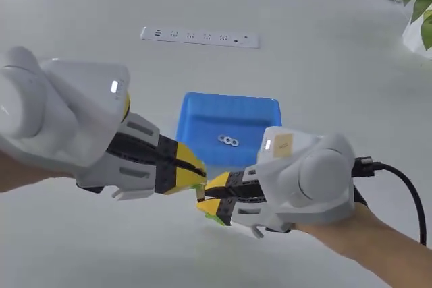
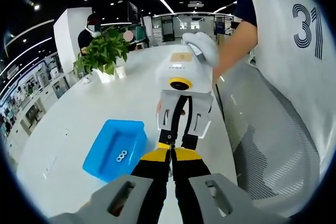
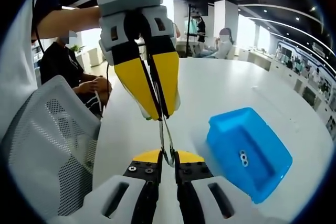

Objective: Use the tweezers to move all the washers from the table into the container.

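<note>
Closest to the headset, the left gripper [image 1: 198, 168] is looming large and pointing across at the right gripper [image 1: 208, 195], the two meeting nose to nose above the white table [image 1: 304, 72]. Both sets of jaws are pinching shut on the tweezers [image 3: 164, 136]. In the right gripper view the left one is clamping the upper part of the thin metal legs while the right one is closing round the lower end, so the tool is bridging the short gap between them. Which end is the pointed one, I cannot tell. Just beyond that meeting point, on the side away from the person, the blue container [image 1: 196, 123] is sitting flat on the table. It is lying off to the left of the left gripper's line and to the right of the right gripper's. Two washers [image 1: 229, 141] are lying in it, touching each other near the middle of its floor. I am judging the tweezers to be light, polished and slippery, stiff along their length but springy across the legs. A hold partway along the legs looks best, so that a squeeze is closing the tips rather than twisting the tool out of the jaws. The washers look tiny, flat, hard and smooth, so I am expecting them to skate or flick away unless pinched squarely across the rim.
</note>
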### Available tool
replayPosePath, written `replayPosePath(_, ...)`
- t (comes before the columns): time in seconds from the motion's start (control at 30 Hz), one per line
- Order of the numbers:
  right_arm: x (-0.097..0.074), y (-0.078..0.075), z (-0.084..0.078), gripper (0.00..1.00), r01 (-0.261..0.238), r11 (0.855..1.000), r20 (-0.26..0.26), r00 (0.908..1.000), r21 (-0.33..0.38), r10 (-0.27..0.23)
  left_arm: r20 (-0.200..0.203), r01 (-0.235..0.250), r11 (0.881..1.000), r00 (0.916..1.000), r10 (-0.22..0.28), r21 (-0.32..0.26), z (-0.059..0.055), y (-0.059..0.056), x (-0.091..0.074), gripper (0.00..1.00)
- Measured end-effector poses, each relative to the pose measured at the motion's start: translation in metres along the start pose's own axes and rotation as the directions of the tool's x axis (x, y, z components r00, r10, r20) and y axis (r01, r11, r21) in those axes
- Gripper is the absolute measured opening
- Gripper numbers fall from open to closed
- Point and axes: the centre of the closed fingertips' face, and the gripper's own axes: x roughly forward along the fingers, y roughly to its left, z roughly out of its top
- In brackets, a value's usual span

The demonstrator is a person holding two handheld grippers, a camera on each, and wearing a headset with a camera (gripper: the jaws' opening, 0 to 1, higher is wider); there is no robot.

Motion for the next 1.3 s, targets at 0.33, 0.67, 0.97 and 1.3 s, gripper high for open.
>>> replayPosePath(0.33,-0.013,-0.014,0.02,0.11,0.048,0.997,0.017,0.9987,-0.058,-0.047,0.009,-0.019,0.998,0.9998,0.018,0.066,0.021,0.011,-0.008,0.06)
replayPosePath(0.67,-0.026,-0.037,0.037,0.11,0.097,0.991,0.04,0.9948,-0.089,-0.093,0.033,-0.042,0.992,0.9987,0.038,0.12,0.04,0.029,-0.013,0.06)
replayPosePath(0.97,-0.031,-0.053,0.045,0.11,0.124,0.988,0.053,0.9915,-0.097,-0.119,0.048,-0.056,0.987,0.9976,0.049,0.149,0.051,0.044,-0.013,0.06)
replayPosePath(1.3,-0.032,-0.072,0.045,0.11,0.145,0.985,0.055,0.9886,-0.093,-0.14,0.06,-0.055,0.987,0.9971,0.046,0.15,0.052,0.061,-0.009,0.06)
